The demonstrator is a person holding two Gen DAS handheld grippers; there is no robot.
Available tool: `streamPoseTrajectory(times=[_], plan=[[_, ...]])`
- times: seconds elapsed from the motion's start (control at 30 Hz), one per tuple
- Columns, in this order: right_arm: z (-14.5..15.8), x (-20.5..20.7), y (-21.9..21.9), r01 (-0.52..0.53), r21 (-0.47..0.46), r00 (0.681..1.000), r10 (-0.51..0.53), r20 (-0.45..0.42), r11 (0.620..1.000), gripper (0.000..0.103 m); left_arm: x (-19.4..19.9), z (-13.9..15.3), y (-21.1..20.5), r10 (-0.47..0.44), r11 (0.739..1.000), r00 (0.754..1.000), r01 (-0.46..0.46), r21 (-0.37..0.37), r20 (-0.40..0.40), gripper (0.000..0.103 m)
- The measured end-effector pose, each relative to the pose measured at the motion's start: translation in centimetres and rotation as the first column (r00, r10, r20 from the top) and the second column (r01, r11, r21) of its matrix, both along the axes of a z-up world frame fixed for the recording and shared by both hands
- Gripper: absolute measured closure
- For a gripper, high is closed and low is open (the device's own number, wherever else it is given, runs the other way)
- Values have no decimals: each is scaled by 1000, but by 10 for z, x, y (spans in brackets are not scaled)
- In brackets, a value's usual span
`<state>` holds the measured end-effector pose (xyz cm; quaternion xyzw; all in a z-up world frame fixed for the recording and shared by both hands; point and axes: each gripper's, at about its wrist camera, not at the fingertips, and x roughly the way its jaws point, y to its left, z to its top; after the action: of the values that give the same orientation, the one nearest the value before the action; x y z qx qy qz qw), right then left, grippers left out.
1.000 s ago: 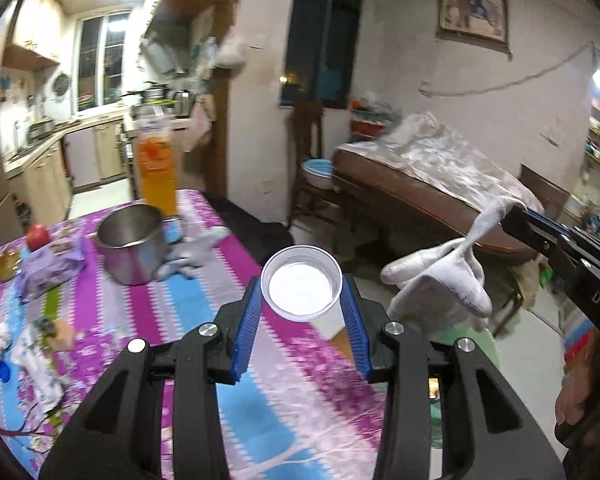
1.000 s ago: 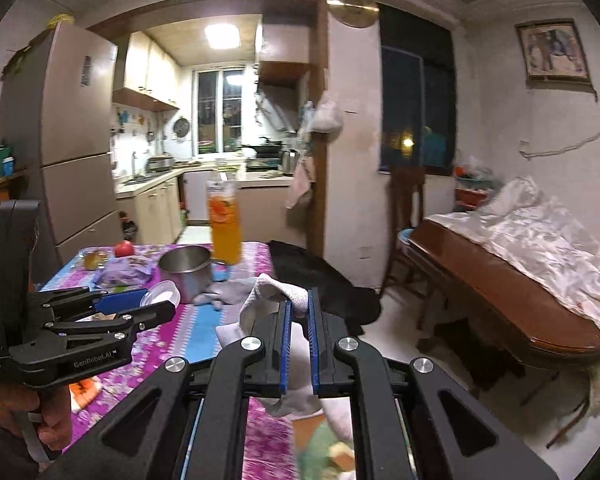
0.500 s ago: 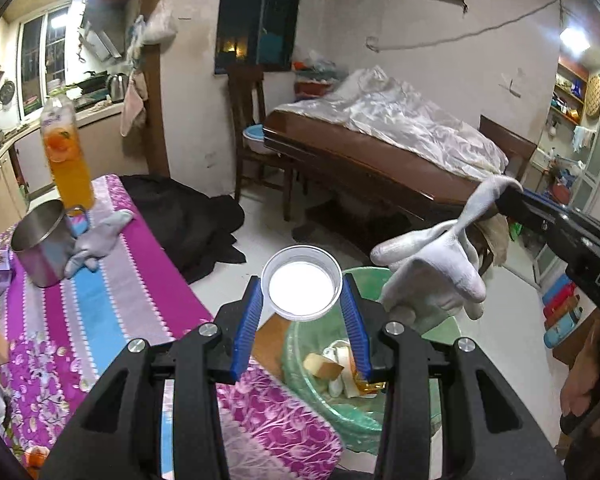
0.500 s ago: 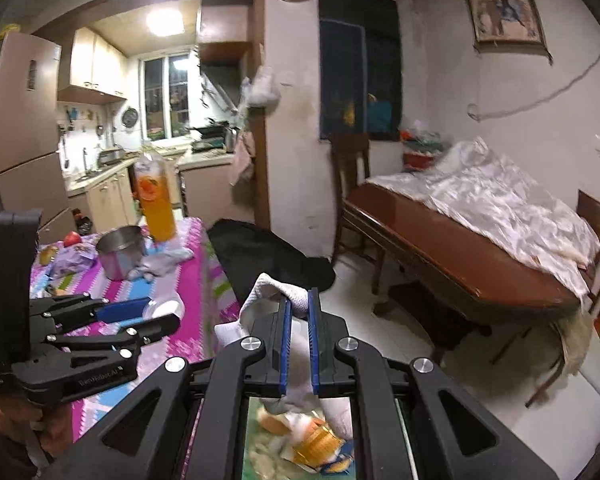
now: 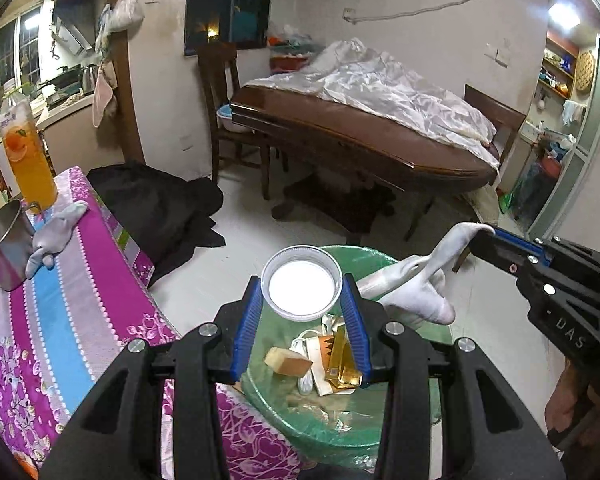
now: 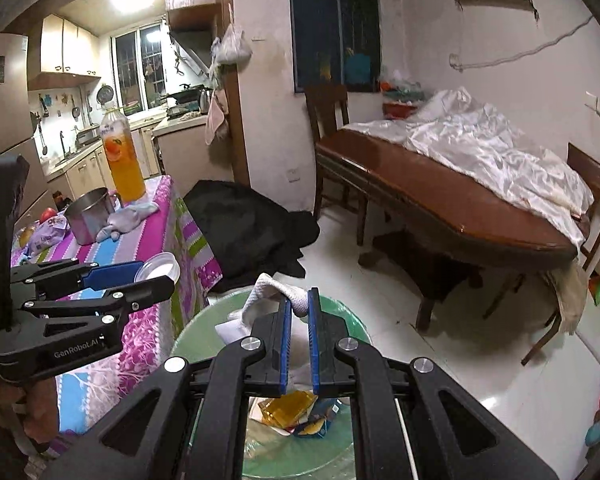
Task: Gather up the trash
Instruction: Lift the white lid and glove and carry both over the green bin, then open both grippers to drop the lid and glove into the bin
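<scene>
My blue-padded black left gripper [image 5: 302, 316] carries a clear round plastic cup [image 5: 301, 286] with white contents. At three o'clock, my matching black right gripper [image 5: 486, 238] pinches a white cotton glove [image 5: 416, 292]. At nine o'clock lies a magenta, blue and white striped floral tablecloth [image 5: 68, 300]; at six, a green-lined bin [image 5: 320, 432].

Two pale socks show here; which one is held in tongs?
The white sock dangling over the green-lined trash bin, pinched by the right tongs. The grey sock lies loose on the striped tablecloth beside the steel mug.
</scene>
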<state>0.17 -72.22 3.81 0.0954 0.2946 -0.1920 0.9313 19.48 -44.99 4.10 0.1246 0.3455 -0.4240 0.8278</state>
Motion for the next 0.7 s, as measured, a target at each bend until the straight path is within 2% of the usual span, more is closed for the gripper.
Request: streamPoseTrajectory(times=[0.23,0.63,0.7], plan=[[-17,1,-10,10,22,1000,-10,-15,1000,95,0,-11,-10,-8,1000,1000,8,23,-14,65],[-24,8,-13,17,35,1000,-16,-27,999,95,3,-24,-18,2,999,999,0,39,-35,64],[-26,10,-13,18,35,999,-16,-34,999,91,6,-26,-19,11,999,999,-10,41,-31,61]])
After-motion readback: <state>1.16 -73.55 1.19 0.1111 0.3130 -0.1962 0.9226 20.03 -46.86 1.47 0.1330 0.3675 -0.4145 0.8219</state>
